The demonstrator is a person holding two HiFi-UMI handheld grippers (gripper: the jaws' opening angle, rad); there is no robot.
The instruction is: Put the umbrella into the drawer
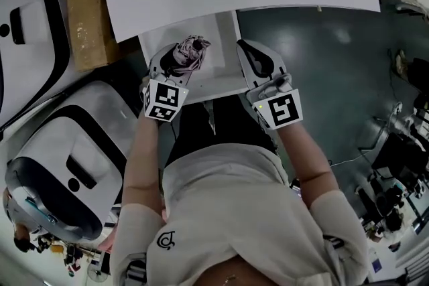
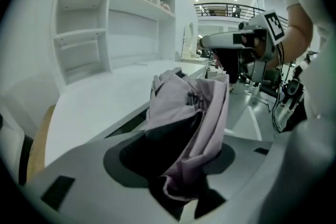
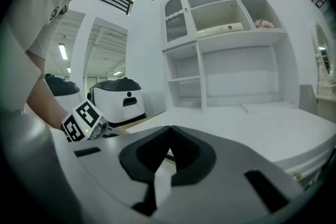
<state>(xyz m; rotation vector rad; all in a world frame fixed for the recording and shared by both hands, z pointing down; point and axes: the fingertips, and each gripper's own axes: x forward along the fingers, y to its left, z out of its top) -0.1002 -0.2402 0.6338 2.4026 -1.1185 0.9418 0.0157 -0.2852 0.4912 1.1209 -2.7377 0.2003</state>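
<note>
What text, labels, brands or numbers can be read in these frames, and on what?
No words or numbers are legible in any view.
Emblem on the person's shirt: small dark curled logo, not readable as letters.
Marker cube on the left gripper: black-and-white square code, no text.
Marker cube on the right gripper: same kind of code, no text.

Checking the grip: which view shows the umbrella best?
Left gripper view: the umbrella sits large between the jaws of the left gripper. Head view shows it small, partly behind that gripper; right gripper view shows none of it.
</note>
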